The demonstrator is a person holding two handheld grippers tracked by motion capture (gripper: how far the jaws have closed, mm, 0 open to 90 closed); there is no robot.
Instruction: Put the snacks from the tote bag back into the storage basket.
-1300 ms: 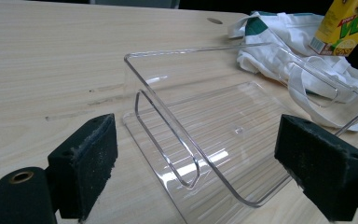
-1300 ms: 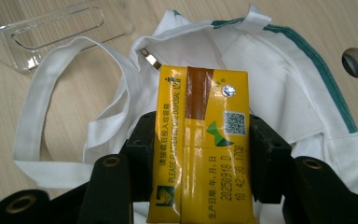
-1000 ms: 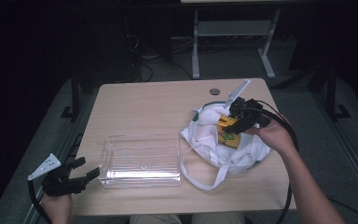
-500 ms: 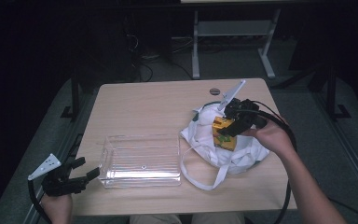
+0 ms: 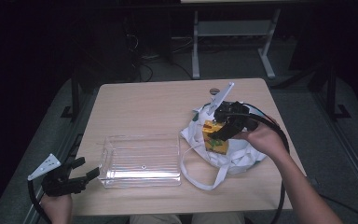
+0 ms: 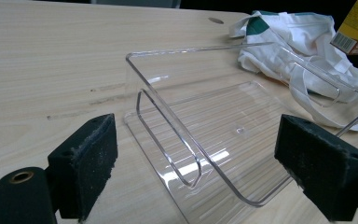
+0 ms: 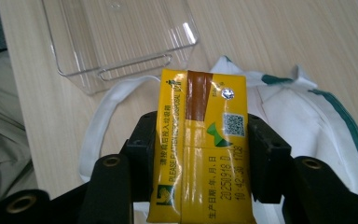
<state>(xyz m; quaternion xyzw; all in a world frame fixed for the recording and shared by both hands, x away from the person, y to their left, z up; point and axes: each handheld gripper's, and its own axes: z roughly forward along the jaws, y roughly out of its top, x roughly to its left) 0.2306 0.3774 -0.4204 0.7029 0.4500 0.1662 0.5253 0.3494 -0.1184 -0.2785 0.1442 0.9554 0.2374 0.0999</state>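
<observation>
We are seeing the right gripper [image 7: 200, 154] pinching a yellow carton [image 7: 200, 144] over the white bag [image 5: 233, 154]; the left gripper [image 6: 205, 172] is sitting spread wide, touching nothing, before the clear tray [image 6: 223, 154].

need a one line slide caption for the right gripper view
Right gripper clamps a yellow drink carton above the white cloth bag, with the clear plastic tray beyond.

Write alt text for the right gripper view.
The right gripper clamps a yellow drink carton between its two black jaws, top end up. Behind it lie a white cloth bag with green trim and a clear plastic tray on the wooden table.
</observation>
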